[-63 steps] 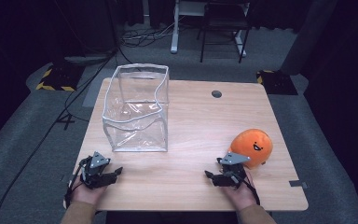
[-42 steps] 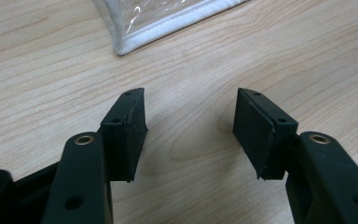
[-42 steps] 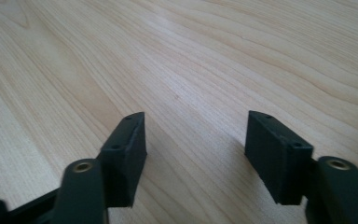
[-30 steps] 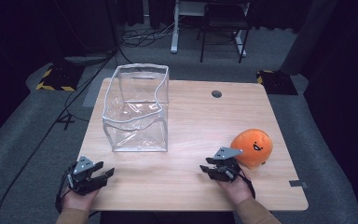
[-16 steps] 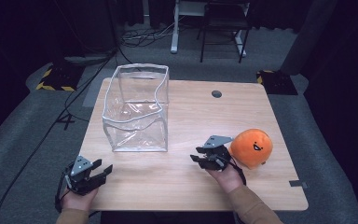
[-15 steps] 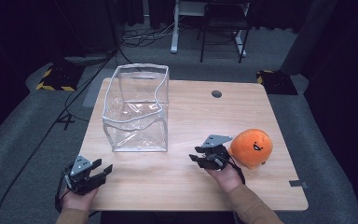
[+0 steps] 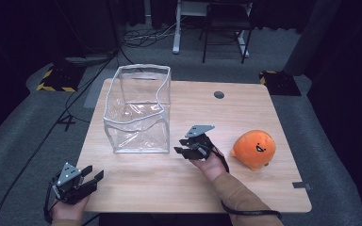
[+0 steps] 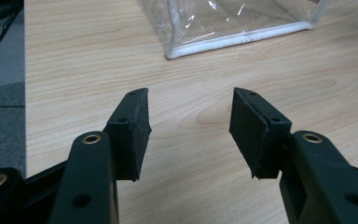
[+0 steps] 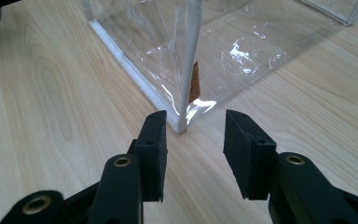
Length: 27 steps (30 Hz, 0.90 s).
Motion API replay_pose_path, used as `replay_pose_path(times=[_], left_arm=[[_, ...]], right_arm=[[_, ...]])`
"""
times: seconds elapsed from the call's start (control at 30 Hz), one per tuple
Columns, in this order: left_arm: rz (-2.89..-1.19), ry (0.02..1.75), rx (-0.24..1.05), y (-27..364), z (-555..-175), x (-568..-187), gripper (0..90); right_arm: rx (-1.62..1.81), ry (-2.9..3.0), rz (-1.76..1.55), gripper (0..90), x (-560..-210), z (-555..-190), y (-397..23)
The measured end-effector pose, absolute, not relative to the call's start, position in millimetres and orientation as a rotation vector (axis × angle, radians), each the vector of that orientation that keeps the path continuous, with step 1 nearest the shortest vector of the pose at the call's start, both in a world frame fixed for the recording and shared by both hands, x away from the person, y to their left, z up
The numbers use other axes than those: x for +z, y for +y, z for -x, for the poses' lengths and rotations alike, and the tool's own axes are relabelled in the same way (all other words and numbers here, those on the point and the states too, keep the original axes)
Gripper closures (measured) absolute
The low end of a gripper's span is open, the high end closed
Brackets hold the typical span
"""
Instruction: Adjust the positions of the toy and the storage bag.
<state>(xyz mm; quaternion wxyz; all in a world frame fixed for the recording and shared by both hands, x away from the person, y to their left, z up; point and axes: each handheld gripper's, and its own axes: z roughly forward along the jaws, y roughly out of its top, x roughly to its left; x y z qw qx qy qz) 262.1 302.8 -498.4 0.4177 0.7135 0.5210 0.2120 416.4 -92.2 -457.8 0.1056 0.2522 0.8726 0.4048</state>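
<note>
Left hand-held gripper (image 7: pixel 92 178) jaws apart, just been closing, right hand-held gripper (image 7: pixel 180 146) open

one clear bag (image 7: pixel 139 113), one orange plush (image 7: pixel 253 149), one table (image 7: pixel 245 113)

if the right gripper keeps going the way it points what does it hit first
Most likely the near corner seam of the clear bag: the right gripper has it lined up just beyond its open jaws, nothing between them.

The high view looks down from the near side, while both low, close gripper views share the clear bag (image 7: pixel 139 113) (image 8: pixel 242 21) (image 9: pixel 205 51).
</note>
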Motion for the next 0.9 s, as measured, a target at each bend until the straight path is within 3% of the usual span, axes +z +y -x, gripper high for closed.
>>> replay_pose_path(times=[0.43,0.57,0.7,0.9], left_arm=[[-1.803,1.300,0.515,300.6,-266.5,-498.5,48.4],[-1.813,1.292,0.501,298.9,-269.8,-498.6,49.4],[-1.825,1.285,0.494,296.6,-273.6,-498.2,50.2],[-1.856,1.263,0.489,287.1,-282.4,-497.5,50.2]], right_arm=[[1.181,2.598,-0.782,58.1,-466.7,-440.0,-65.4],[1.193,2.604,-0.814,65.6,-469.7,-445.9,-61.0],[1.213,2.650,-0.785,85.8,-469.1,-447.2,-59.4],[1.159,2.634,-0.757,86.4,-466.7,-435.0,-63.9]])
